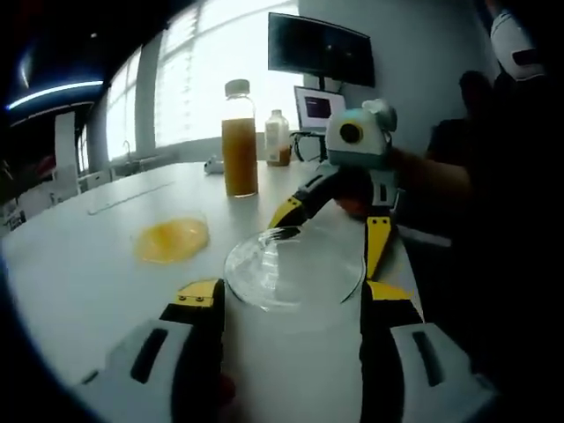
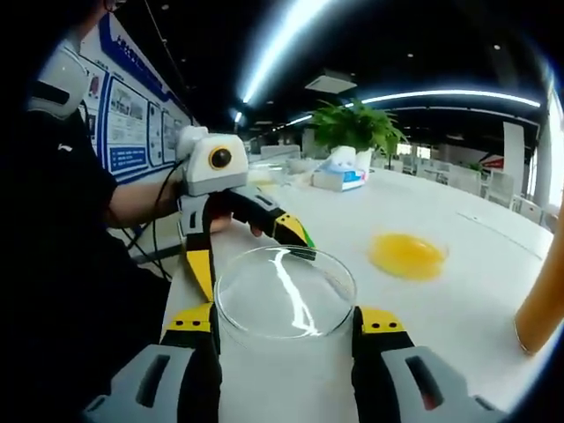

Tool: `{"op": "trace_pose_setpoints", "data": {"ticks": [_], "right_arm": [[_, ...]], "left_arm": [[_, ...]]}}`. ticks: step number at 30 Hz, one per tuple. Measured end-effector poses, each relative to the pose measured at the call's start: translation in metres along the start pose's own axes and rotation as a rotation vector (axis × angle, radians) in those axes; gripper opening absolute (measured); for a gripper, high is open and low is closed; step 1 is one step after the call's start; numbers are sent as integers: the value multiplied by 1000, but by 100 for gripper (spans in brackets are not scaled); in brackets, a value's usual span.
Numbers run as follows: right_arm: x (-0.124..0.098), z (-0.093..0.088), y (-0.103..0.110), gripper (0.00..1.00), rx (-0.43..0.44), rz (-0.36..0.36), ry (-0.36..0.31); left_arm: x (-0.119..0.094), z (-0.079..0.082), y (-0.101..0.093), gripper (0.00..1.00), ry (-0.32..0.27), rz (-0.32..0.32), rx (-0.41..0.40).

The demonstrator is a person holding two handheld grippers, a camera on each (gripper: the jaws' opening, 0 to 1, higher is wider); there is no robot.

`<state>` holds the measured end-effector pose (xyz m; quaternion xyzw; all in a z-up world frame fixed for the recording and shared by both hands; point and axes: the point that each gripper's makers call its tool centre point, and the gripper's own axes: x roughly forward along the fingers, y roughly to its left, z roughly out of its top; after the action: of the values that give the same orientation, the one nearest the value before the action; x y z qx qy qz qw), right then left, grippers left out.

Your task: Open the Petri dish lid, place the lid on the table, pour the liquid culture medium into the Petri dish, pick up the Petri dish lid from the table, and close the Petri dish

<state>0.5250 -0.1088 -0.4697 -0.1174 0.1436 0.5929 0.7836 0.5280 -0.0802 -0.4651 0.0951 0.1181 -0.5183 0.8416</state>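
Between our left gripper (image 1: 291, 304) jaws we see a clear round Petri dish lid (image 1: 293, 267), its rim meeting the yellow pads on both sides, so we judge the jaws closed on it at about its own width. The right gripper view shows the same clear disc (image 2: 285, 292) between the right gripper (image 2: 286, 330) jaws, again flush with both pads. Each gripper also comes into the other's view, reaching the far edge of the lid: the right gripper (image 1: 339, 225) in the left gripper view, the left gripper (image 2: 251, 242) in the right gripper view. We cannot tell which pair truly bears the weight; it looks like a shared hold, or a handover.

Further out on the white table (image 1: 79, 264) lies the Petri dish (image 1: 172, 240), holding yellow medium and uncovered; it shows in the right gripper view too (image 2: 407, 256). Behind it stands the capped bottle (image 1: 239, 138) of orange liquid, with a smaller bottle (image 1: 278, 138) just past it.

So we judge the opening and pouring done, and the lid already raised off the table. What remains is carrying it across to the dish, which sits well apart from it, and closing it.

Both hands face each other across the lid, held roughly level above the table near the person's body.
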Motion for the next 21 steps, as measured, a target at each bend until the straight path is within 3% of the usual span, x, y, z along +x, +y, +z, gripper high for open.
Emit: {"op": "trace_pose_setpoints", "data": {"ticks": [13,21], "right_arm": [[-2,10,0,54,-3,0,-27],[3,26,-13,54,-46,1,-30]], "left_arm": [[-5,9,3,52,-39,2,-16],[-9,21,19,51,-55,26,9]]}}
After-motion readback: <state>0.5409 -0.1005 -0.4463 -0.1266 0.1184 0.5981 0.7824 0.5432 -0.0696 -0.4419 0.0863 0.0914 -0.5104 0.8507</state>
